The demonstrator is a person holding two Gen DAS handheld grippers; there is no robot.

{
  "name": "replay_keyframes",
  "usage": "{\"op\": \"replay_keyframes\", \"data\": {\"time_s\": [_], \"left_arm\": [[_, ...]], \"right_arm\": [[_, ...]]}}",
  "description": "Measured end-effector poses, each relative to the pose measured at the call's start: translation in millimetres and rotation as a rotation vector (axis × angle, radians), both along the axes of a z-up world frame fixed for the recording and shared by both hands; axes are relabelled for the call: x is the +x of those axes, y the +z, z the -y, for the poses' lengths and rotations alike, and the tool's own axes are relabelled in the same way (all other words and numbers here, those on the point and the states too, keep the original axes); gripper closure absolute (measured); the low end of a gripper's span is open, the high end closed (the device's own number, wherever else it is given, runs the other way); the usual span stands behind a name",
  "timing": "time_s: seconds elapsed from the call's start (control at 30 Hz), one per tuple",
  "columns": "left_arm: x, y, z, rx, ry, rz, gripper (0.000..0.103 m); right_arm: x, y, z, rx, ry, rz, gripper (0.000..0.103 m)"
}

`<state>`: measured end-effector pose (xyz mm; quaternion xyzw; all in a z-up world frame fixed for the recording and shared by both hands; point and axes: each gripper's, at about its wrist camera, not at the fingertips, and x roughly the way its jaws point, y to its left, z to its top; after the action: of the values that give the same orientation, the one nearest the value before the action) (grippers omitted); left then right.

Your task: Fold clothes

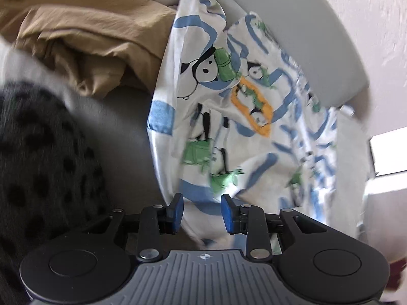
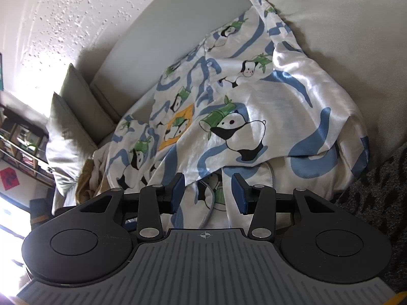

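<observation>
A white satin garment printed with pandas, green bamboo and blue bands (image 1: 229, 117) lies crumpled on a grey sofa seat (image 1: 119, 132). My left gripper (image 1: 202, 212) is open just above the garment's near edge, its blue pads (image 1: 178, 209) apart with cloth showing between them. In the right wrist view the same panda garment (image 2: 241, 117) spreads across the sofa. My right gripper (image 2: 208, 193) is open over the garment's near hem, where a grey piped edge (image 2: 211, 203) runs between the fingers.
Tan clothes (image 1: 89, 33) are heaped at the back left of the sofa. A dark spotted fabric (image 1: 33, 147) lies at the left. Grey cushions (image 2: 73, 117) sit at the sofa's end, with a bookshelf (image 2: 20, 142) beyond. A textured white wall (image 2: 63, 12) stands behind.
</observation>
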<state>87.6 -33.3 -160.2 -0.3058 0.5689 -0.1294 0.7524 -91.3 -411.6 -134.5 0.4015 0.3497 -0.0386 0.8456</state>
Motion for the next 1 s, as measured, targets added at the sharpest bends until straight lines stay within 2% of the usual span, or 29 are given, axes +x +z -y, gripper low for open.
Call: {"op": "replay_keyframes", "data": {"time_s": [0.07,0.2,0.3,0.53,0.7,0.8,0.9,0.93,1.0], "left_arm": [[-5.8,-3.5,-0.4,-0.077,0.037,-0.03,0.075],[-9.3,-16.0,1.0,-0.146,0.14,-0.072,0.075],[-7.6,-20.9,1.0,-0.148,0.213,-0.072,0.075],[-9.2,-26.7,-4.4,-0.169,0.314,-0.114,0.075],[-3.1,-35.2,-5.7,-0.154,0.355,-0.125,0.075],[-1.9,-36.5,-7.5,-0.14,0.359,-0.13,0.085],[-1.6,-35.5,-10.6,-0.141,0.361,-0.125,0.086],[-2.1,-35.6,-12.2,-0.153,0.362,-0.128,0.086],[-3.3,-36.0,-14.8,-0.174,0.369,-0.139,0.072]], "right_arm": [[1.0,0.0,-1.6,-0.002,0.005,0.0,0.055],[0.6,0.9,-3.2,-0.005,0.008,0.004,0.055],[-1.1,1.7,-3.5,-0.006,0.006,0.007,0.055],[-3.6,1.4,-0.7,-0.01,-0.005,0.005,0.055],[-2.1,1.8,-2.2,-0.014,0.003,0.004,0.055],[-1.3,2.1,-3.7,-0.019,0.009,0.003,0.055],[-0.8,2.4,-4.1,-0.02,0.01,0.002,0.055],[-0.7,2.6,-3.9,-0.019,0.01,0.002,0.055],[-0.4,3.1,-3.6,-0.02,0.012,0.002,0.055]]}}
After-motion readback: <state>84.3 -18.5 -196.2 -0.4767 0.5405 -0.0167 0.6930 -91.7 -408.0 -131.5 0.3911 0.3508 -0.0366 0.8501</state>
